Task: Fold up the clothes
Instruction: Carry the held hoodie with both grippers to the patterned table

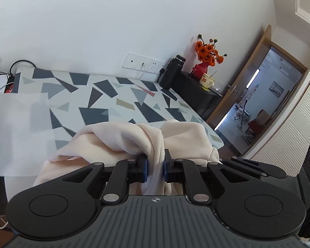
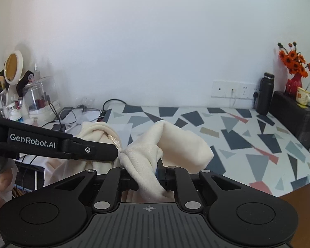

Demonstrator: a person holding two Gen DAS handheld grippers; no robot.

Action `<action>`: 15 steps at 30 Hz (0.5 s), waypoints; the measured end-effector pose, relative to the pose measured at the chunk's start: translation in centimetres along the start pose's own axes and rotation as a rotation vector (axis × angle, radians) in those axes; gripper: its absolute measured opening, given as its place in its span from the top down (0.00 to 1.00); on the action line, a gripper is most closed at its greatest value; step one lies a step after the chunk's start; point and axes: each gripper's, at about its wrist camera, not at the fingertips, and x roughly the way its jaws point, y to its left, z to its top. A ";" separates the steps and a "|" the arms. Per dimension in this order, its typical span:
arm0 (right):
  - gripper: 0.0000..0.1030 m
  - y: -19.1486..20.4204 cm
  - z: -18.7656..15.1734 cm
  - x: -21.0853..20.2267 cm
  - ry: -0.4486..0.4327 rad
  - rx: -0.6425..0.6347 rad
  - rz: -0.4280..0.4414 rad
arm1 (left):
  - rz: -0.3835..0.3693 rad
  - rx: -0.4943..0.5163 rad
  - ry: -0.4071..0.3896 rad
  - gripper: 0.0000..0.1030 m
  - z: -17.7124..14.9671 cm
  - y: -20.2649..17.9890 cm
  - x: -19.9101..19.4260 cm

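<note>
Soft cloth, matt plastic and a printed table cover

The cream garment [image 1: 122, 138] looked like soft, fleecy knit cloth, matt, with a fine ribbed weave where it bunched; the left gripper [image 1: 155, 168] was matt black plastic with bare metal pivot pins and blue pads [image 1: 145, 168] that looked rubbery; the right gripper [image 2: 148, 171] had the same matt black plastic, its grey base ribbed; the tablecloth [image 2: 237, 136] was smooth and flat with a faint sheen; the red vase [image 1: 200, 69] shone like glass; the water bottle [image 2: 265, 95] was matt black; the door [image 1: 237, 86] was smooth varnished wood; the mug [image 2: 302, 97] looked glossy, like glazed ceramic.
</note>
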 end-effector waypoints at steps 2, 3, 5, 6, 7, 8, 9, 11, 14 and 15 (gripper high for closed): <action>0.89 -2.2 1.2 -0.5 -0.042 -0.018 0.003 | 0.003 0.001 -0.041 0.86 1.3 -1.9 0.9; 0.89 -3.3 1.8 -0.8 -0.064 -0.027 0.005 | 0.004 0.004 -0.064 0.86 2.0 -2.9 1.3; 0.89 -5.6 3.4 -1.2 -0.107 -0.041 0.015 | 0.010 0.016 -0.109 0.86 3.5 -4.8 2.0; 0.89 -6.7 4.2 -1.4 -0.129 -0.053 0.020 | 0.011 0.017 -0.132 0.86 4.2 -5.7 2.3; 0.89 -7.8 5.1 -1.5 -0.149 -0.065 0.023 | 0.012 0.020 -0.154 0.86 5.0 -6.5 2.7; 0.89 -8.7 6.0 -1.5 -0.169 -0.076 0.023 | 0.015 0.025 -0.171 0.86 5.7 -7.2 3.0; 0.89 -9.4 6.9 -1.5 -0.185 -0.089 0.020 | 0.022 0.030 -0.190 0.86 6.4 -7.9 3.3; 0.89 -10.7 8.5 -1.3 -0.215 -0.114 0.016 | 0.030 0.038 -0.234 0.86 7.9 -9.1 3.9; 0.89 -11.9 11.1 -0.8 -0.272 -0.150 0.007 | 0.032 0.054 -0.299 0.86 10.1 -10.2 4.4; 0.89 -12.0 11.8 -0.4 -0.291 -0.157 0.001 | 0.031 0.054 -0.318 0.86 10.7 -10.4 4.7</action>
